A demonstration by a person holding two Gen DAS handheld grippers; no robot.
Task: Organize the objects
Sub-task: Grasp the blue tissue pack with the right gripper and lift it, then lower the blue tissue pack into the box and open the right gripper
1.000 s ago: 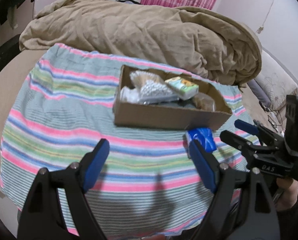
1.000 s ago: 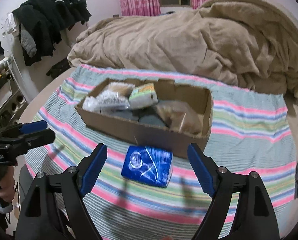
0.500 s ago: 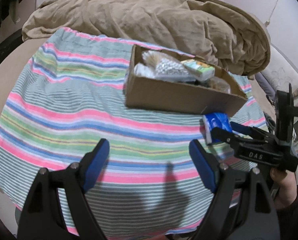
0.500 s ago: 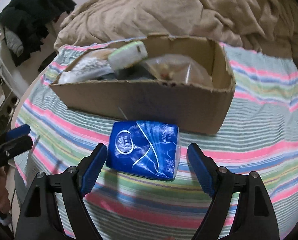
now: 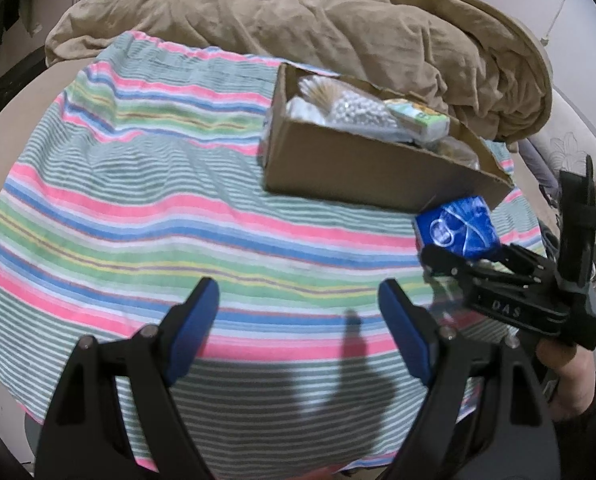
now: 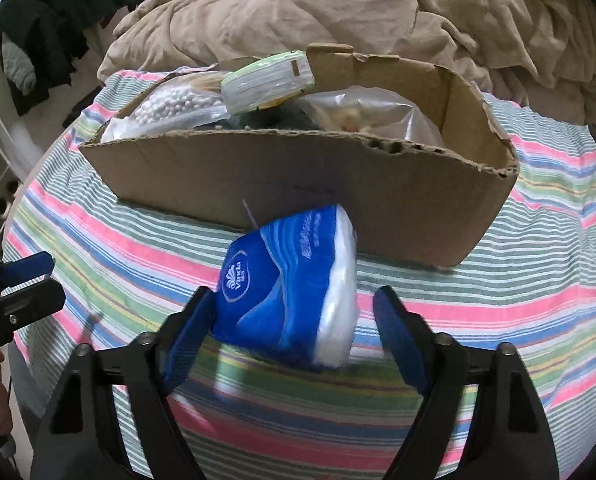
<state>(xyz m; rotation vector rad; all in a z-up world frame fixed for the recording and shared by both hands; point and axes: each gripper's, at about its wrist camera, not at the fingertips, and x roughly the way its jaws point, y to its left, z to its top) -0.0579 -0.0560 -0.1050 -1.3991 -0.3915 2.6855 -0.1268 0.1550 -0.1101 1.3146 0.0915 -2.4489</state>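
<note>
We have the blue tissue pack (image 6: 288, 292) tipped up on edge just in front of the cardboard box (image 6: 298, 184), lying on the striped blanket (image 6: 518, 304) over the bed. The right hand-held gripper (image 6: 288, 328) has its jaws apart around the pack: the left pad touches the blue face, while the right pad stands just clear of the white end. To do this well, we square the pack between both pads before squeezing, since a soft, tilted pack can slip or crumple. Then we lift it over the near wall of the box, beside the cotton swab bag (image 6: 178, 106). The left hand-held gripper (image 5: 298, 332) hovers with jaws apart, holding nothing, well left of the box.
</note>
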